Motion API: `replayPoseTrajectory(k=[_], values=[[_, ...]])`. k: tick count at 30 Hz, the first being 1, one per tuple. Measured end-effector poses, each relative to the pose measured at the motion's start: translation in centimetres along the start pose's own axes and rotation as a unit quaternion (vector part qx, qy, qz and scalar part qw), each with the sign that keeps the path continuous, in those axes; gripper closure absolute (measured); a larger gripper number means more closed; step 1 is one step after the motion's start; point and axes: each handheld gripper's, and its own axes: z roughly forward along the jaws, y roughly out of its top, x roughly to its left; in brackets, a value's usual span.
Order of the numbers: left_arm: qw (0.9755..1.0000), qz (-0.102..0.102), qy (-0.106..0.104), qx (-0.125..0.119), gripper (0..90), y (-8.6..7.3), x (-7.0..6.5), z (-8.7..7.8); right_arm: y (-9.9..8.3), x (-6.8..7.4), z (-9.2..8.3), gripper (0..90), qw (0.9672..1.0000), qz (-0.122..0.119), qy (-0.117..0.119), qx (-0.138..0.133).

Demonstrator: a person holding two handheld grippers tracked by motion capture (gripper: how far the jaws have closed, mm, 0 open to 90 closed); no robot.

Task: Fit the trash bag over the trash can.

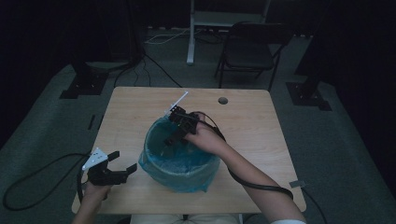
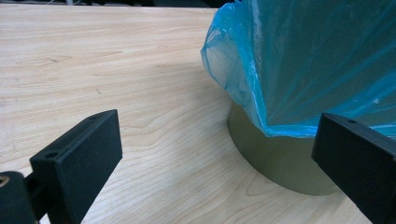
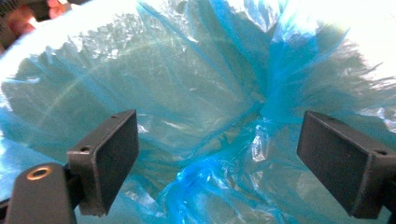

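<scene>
A round bin (image 1: 180,175) lined with a blue plastic bag (image 1: 187,161) stands near the front middle of the wooden table (image 1: 247,121). My right gripper (image 1: 173,136) reaches down into the bin from its far rim, open, with only the crumpled blue bag (image 3: 210,140) between its jaws. My left gripper (image 1: 122,164) is open at the table's front left, just left of the bin. In the left gripper view the blue bag (image 2: 303,60) overhangs the olive bin wall (image 2: 280,158), with nothing between the jaws.
A round cable hole (image 1: 223,100) lies at the table's far right. A folding chair (image 1: 247,51) and a white stand leg (image 1: 190,37) are behind the table. Black cables trail across the floor (image 1: 37,182) at left.
</scene>
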Motion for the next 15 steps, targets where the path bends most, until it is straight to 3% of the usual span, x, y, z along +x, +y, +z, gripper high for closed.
replayPoseTrajectory(k=[4, 5, 6, 8, 15], values=[[0.9999, -0.001, 0.000, -0.013, 2.3, 0.0, -0.1, -0.2, -0.2, 0.1, -0.2, 12.5, 0.9998, 0.001, -0.005, -0.021], [0.9997, -0.001, 0.002, -0.026, 2.3, -0.1, -0.2, -0.4, -0.3, 0.1, -0.4, 12.5, 0.9994, 0.003, -0.007, -0.033], [0.9995, 0.002, 0.008, -0.031, 2.3, -0.1, -0.3, -0.5, -0.6, 0.1, -1.0, 12.5, 0.9981, 0.003, -0.007, -0.061], [0.9993, 0.002, 0.011, -0.035, 2.5, 0.0, -0.4, -0.7, -0.8, 0.0, -1.7, 12.5, 0.9959, 0.002, -0.002, -0.091], [0.9984, 0.004, 0.024, -0.050, 2.6, 0.3, -0.6, -1.3, -2.6, -0.2, -3.9, 12.5, 0.9850, -0.004, 0.004, -0.172]])
